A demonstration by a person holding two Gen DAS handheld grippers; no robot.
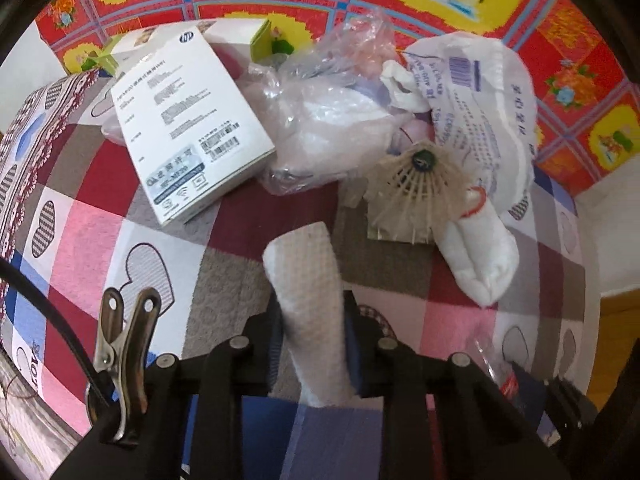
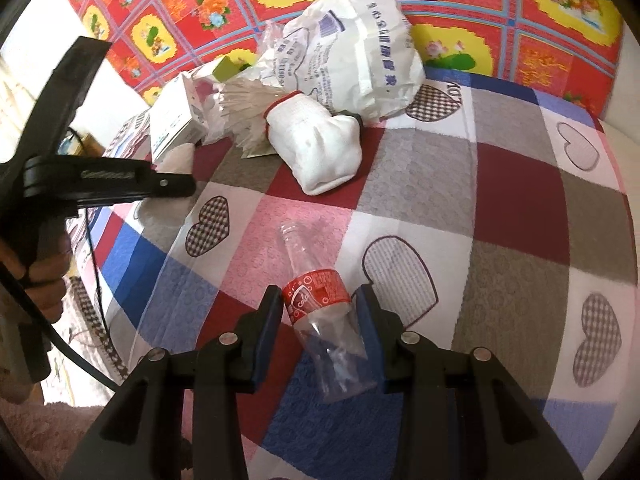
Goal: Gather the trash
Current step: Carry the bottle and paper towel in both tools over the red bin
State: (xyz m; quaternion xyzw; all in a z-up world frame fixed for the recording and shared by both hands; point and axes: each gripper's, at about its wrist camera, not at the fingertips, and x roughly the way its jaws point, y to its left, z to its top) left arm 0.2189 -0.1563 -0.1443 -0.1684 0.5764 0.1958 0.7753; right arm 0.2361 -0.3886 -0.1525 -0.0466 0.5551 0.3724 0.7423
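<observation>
left gripper (image 1: 310, 320): we pinch a white paper wad (image 1: 308, 304) above the patchwork quilt (image 1: 168, 248) | right gripper (image 2: 318, 308): we clamp a clear plastic bottle (image 2: 320, 300) with red label, neck pointing away | remaining trash: white box (image 1: 188, 120), plastic bag (image 1: 320, 120), shuttlecock (image 1: 416, 184), white glove (image 2: 320, 152) piled at quilt's far edge

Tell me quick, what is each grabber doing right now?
Left gripper: closed on a rolled white paper towel.
Right gripper: closed on a clear plastic bottle with a red label.
</observation>
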